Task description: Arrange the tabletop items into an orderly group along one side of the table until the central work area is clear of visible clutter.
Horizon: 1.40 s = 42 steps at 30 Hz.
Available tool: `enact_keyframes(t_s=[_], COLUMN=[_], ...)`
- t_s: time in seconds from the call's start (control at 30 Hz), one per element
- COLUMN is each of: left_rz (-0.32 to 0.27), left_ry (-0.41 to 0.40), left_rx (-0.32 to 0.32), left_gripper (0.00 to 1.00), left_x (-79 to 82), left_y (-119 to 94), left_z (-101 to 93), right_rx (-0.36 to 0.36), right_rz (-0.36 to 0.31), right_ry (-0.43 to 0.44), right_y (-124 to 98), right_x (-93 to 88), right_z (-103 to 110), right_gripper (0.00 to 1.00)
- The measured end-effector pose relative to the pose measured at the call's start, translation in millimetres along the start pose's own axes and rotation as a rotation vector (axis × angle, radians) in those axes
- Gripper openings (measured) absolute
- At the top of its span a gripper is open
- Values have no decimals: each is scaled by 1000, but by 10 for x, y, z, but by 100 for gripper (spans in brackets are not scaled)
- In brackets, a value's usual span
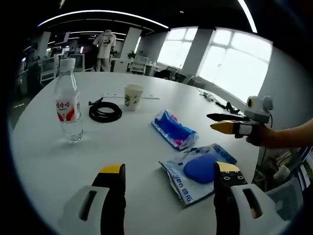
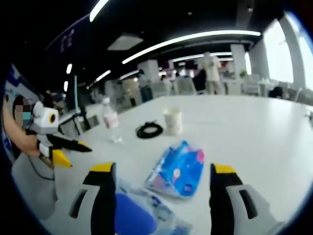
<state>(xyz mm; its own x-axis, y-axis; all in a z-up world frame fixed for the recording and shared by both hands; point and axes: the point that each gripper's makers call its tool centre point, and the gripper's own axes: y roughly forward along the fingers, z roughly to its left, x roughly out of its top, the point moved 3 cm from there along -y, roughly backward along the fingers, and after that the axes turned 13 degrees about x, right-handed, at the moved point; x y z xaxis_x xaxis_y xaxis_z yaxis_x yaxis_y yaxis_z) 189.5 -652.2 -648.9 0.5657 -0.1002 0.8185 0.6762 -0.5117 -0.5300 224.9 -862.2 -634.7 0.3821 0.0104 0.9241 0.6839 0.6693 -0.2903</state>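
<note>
**Tongs poised over scattered bench items**

Both tongs hang above the white bench (image 1: 146, 142), jaws wide and empty, apparently lining up a first pick. The left tongs (image 1: 168, 171) face the flat pouch with a blue pad (image 1: 198, 171) just ahead; the right tongs (image 2: 159, 171) face the blue packet (image 2: 178, 169). Farther off stand the water bottle (image 1: 67, 105) and paper cup (image 1: 133, 96), with a coiled black cable (image 1: 104, 112) between them. The items lie loosely spread, not yet grouped along an edge.
</note>
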Motion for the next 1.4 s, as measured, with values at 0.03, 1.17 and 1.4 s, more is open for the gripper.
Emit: enact_keyframes(t_s=[0.03,1.17,1.4], left_rz=[1,-22,-27], left_ry=[1,-39,-29], left_rx=[3,19,22], left_gripper=[73,72,75], left_x=[-4,116,101], left_y=[-3,45,34], left_z=[8,148,177], right_rx=[1,53,64], right_rz=[1,13,22], right_ry=[-7,-91,-98], right_y=[25,899,1102], right_x=[15,472,483], right_z=[-3,-393,-461], right_gripper=[76,82,85])
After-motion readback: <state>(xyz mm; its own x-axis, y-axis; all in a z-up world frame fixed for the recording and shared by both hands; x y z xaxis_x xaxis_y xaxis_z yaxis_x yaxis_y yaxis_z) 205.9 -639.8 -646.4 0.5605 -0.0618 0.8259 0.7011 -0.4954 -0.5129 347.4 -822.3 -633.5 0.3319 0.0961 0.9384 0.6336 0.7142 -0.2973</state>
